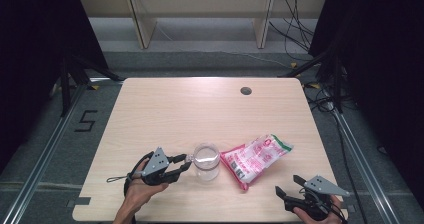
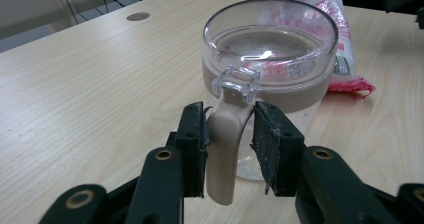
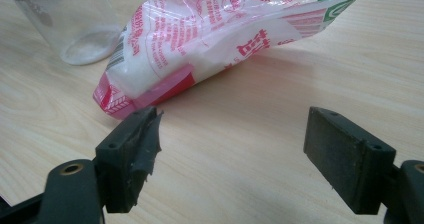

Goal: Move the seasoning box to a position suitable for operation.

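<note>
A clear plastic jug (image 1: 206, 161) with a beige band, a clear lid and a beige handle (image 2: 226, 149) stands near the table's front middle. My left gripper (image 1: 186, 163) reaches it from the left. In the left gripper view this gripper (image 2: 230, 134) is shut on the handle, one pad on each side. A pink, white and green printed bag (image 1: 256, 158) of white powder lies on its side just right of the jug. My right gripper (image 1: 286, 184) rests open near the front right edge. Its jaws (image 3: 232, 134) point at the bag (image 3: 200, 39), a short way from it and empty.
The light wood table (image 1: 200, 109) has a round cable hole (image 1: 245, 90) at the back right. Cables and wooden furniture legs lie on the floor beyond the table. Dark curtains flank both sides.
</note>
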Available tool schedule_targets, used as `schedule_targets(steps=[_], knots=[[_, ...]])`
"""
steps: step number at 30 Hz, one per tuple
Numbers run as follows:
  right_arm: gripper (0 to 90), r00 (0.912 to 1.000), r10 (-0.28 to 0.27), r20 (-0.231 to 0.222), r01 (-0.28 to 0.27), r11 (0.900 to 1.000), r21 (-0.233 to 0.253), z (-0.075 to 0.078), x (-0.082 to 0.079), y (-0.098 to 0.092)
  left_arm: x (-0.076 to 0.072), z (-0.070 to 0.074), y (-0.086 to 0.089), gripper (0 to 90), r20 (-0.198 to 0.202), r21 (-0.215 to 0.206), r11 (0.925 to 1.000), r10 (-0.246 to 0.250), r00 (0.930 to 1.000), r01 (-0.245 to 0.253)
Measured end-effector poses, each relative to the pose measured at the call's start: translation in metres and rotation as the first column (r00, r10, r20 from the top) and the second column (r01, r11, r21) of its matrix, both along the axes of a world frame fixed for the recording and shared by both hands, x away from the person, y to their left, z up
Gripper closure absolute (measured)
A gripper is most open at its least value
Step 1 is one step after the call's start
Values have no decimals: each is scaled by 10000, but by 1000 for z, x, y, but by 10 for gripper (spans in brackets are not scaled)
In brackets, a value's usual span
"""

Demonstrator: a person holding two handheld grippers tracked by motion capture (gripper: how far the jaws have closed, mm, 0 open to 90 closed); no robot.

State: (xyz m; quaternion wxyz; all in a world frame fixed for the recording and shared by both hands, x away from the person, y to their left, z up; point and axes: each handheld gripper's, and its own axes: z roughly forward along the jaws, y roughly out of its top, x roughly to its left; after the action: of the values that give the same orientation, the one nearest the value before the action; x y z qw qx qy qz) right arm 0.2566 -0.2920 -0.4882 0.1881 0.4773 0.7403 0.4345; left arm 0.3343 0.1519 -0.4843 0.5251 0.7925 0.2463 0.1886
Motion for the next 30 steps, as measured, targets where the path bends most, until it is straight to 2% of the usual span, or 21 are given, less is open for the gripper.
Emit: schedule_targets(steps=[2, 4, 5, 8, 10, 12, 14, 15, 17, 19, 20, 22, 23, 24, 26, 27, 29, 30], knots=[[231, 9999, -117, -36, 117, 9999, -90, 0, 0, 1, -2, -1, -2, 669, -119, -123, 9999, 55, 9999, -57], [231, 10000, -77, 29, 78, 9999, -95, 0, 0, 0, -3, 0, -4, 689, 41, -27, 10000, -38, 10000, 38], [231, 9999, -63, -114, 63, 10000, -2, 1, -1, 0, -4, 0, -6, 699, 157, 106, 9999, -12, 9999, 10], [231, 9999, 1, -126, 1, 9999, 157, 1, -2, 1, -5, 1, -11, 714, 318, 432, 9990, 78, 9995, -92], [231, 9999, 11, -129, -10, 9999, 146, 1, -1, 1, -4, 0, -14, 716, 196, 342, 9994, 41, 9998, -48], [231, 10000, 12, -28, -12, 10000, 18, 0, 0, 0, -4, 0, -13, 716, 323, 354, 9993, 72, 9995, -84], [231, 10000, 23, -19, -23, 10000, 17, 0, 0, 1, 0, 1, -12, 715, 320, 407, 9991, 63, 9995, -76], [231, 9998, 161, 144, -161, 9999, 25, -1, 1, 0, 2, 2, -12, 714, 410, 437, 9990, 8, 9992, -26], [231, 9996, 293, 53, -293, 9996, 29, 0, 1, -1, 4, 3, -14, 715, 517, 726, 9974, -13, 9987, -24], [231, 9997, 240, 97, -239, 9997, -32, 0, 1, -1, 5, 2, -17, 716, 515, 789, 9969, -94, 9986, 53], [231, 9996, 269, 124, -270, 9996, 53, -1, 2, 0, 6, 2, -17, 716, 506, 739, 9973, -75, 9987, 38], [230, 9996, 188, 231, -185, 9997, -160, -2, 3, 0, 12, 2, -16, 715, 555, 769, 9970, -41, 9984, -2], [230, 9999, 89, -57, -88, 9999, 85, -1, 0, 2, 15, 1, -16, 712, 492, 660, 9978, -30, 9988, -3], [230, 9990, 336, 279, -335, 9994, -65, -2, 3, 1, 17, 2, -14, 712, 550, 785, 9969, -53, 9985, 10], [231, 9996, 168, 218, -163, 9996, -232, -2, 2, 1, 20, 3, -13, 708, 621, 915, 9958, -50, 9981, -7], [231, 9994, 250, 238, -246, 9995, -172, -2, 3, 1, 21, 3, -14, 706, 528, 832, 9965, -39, 9986, -5], [230, 9999, 100, -8, -100, 9999, 57, -1, 1, 1, 23, 4, -14, 705, 704, 930, 9957, -60, 9975, -6], [230, 9995, 182, 261, -178, 9997, -141, -2, 3, 0, 23, 3, -14, 703, 607, 811, 9967, 42, 9981, -91]])
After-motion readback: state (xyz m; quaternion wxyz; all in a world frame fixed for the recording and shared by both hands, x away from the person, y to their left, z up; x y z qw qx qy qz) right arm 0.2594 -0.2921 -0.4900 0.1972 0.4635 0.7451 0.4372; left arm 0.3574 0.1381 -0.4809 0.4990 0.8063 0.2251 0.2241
